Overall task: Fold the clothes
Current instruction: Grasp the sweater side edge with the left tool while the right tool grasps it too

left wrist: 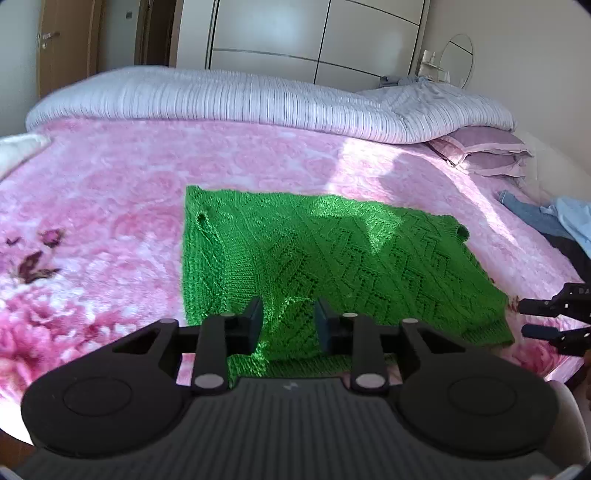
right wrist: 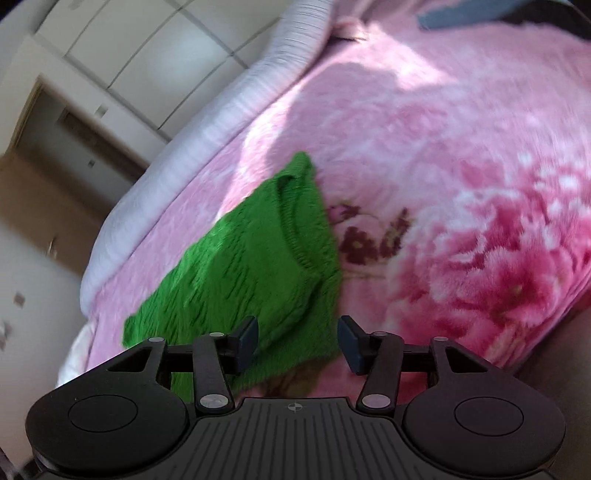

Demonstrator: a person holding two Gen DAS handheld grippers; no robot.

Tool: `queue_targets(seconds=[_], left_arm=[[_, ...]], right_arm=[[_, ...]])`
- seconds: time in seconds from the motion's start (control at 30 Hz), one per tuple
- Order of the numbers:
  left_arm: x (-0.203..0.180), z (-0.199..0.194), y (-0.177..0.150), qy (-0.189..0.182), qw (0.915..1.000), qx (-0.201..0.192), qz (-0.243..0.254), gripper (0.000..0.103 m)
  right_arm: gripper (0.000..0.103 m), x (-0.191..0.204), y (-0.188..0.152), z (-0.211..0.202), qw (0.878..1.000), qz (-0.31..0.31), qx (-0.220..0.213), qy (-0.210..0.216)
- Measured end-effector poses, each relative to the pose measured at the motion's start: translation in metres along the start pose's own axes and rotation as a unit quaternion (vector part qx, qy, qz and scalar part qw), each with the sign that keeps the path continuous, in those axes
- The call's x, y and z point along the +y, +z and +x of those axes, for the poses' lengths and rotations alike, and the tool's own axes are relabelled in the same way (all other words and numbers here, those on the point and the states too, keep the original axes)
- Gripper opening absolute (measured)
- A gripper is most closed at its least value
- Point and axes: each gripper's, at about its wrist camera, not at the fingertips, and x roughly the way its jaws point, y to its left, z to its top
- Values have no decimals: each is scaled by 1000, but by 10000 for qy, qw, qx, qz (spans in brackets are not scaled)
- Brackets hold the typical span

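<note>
Left gripper (left wrist: 288, 325): your jaws stand apart with nothing between them, low over the near edge of the green sweater.
Right gripper (right wrist: 297, 341): your jaws stand apart too, holding nothing; its fingers also show at the right edge of the left wrist view, just beside the sweater's right corner.
Green sweater (left wrist: 314, 258): you see it lying flat on the pink blanket, folded to a rough rectangle, openwork zigzag knit facing up. The ribbed collar (right wrist: 291, 225) shows in the right wrist view, near that gripper. A patch of sun falls across the middle.
Pink blanket (left wrist: 110, 206): plush, with large flower prints, it covers the bed under the sweater on all sides.
Striped duvet (left wrist: 240, 99): rolled in a long ridge along the far side of the bed, well apart from the sweater.
Pillows (left wrist: 484, 155): you have mauve ones stacked under the duvet's right end.
Other clothes (left wrist: 546, 218): blue and dark pieces heaped at the right edge of the bed, apart from the sweater.
Wardrobe (left wrist: 295, 33): white doors behind the bed.
Round mirror (left wrist: 458, 59): far right, against the wall.
</note>
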Motion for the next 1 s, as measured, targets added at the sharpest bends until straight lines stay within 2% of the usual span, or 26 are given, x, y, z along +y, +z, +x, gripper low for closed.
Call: queue_targets(seconds=[0.1, 0.27, 0.4, 0.57, 0.7, 0.87, 0.93, 1.0], left_arm=[[7, 16, 3, -105, 9999, 85, -49, 20], [18, 51, -7, 165, 9984, 546, 51, 16], [17, 57, -11, 207, 9983, 498, 209, 16], [32, 55, -8, -71, 9984, 509, -218, 16], [43, 54, -7, -286, 9966, 519, -569, 15], [58, 49, -3, -559, 9898, 467, -1224, 14], [60, 45, 0, -625, 9892, 349, -1278, 14], [60, 51, -1, -529, 9911, 493, -1118, 15]], right_arm=[[52, -12, 8, 13, 9993, 373, 100, 25], [52, -25, 17, 32, 9964, 805, 165, 206], [52, -33, 22, 45, 9927, 1100, 253, 426], [51, -34, 26, 60, 9915, 1120, 286, 594], [37, -32, 21, 62, 9942, 852, 268, 594], [28, -27, 19, 62, 9962, 674, 264, 481], [24, -23, 19, 63, 9974, 546, 276, 373], [21, -18, 19, 64, 9984, 417, 289, 265]])
